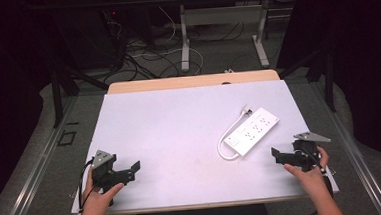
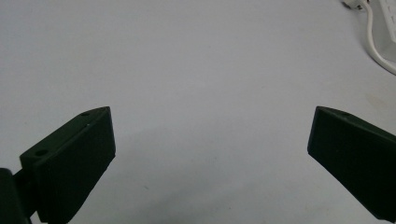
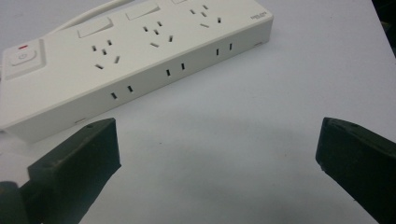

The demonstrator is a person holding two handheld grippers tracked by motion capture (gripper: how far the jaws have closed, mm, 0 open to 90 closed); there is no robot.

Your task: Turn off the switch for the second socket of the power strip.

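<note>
Right now both tongs gape empty at the near edge: left gripper (image 1: 135,167) over bare table (image 1: 169,124), right gripper (image 1: 276,156) just beside the power strip (image 1: 252,130).

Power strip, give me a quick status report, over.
Left gripper open, empty, at the near left of the table. Right gripper open, empty, just short of the power strip. Strip flat, its cord looped alongside. Nothing between.

White power strip (image 1: 252,130), black grippers, pale lilac-white table (image 1: 169,124)
</note>
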